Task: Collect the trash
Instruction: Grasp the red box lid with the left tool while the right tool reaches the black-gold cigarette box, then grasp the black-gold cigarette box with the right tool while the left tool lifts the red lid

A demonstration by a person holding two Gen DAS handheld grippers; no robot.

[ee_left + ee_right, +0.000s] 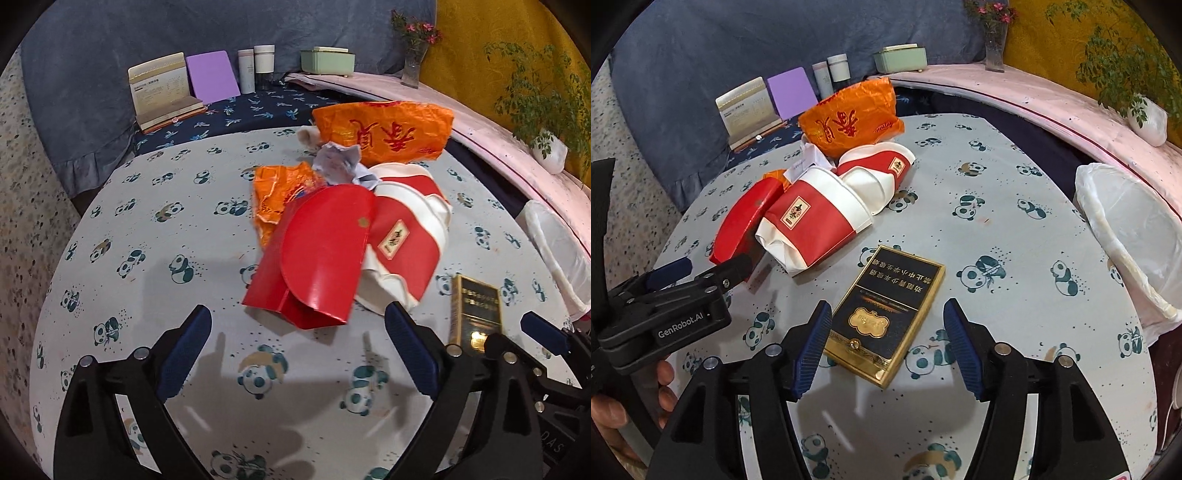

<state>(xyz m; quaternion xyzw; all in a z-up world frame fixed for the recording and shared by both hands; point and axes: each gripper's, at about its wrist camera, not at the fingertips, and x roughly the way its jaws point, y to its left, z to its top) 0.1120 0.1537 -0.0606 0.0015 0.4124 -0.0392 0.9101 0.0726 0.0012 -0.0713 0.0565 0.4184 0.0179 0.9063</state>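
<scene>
You are holding the right gripper (882,347) spread, straddling the black box (886,314) beside the lined bin (1126,229); left gripper (295,350) is gaping before the red carton (317,258), ready to pinch.

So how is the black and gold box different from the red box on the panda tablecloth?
The black and gold box lies flat and looks intact, alone near the right gripper. The red box is plain red apart from a small gold dot, has a rounded flap, and leans tilted against the pile of paper cups and orange bags. Both are cardboard trash, and neither is gripped.
</scene>
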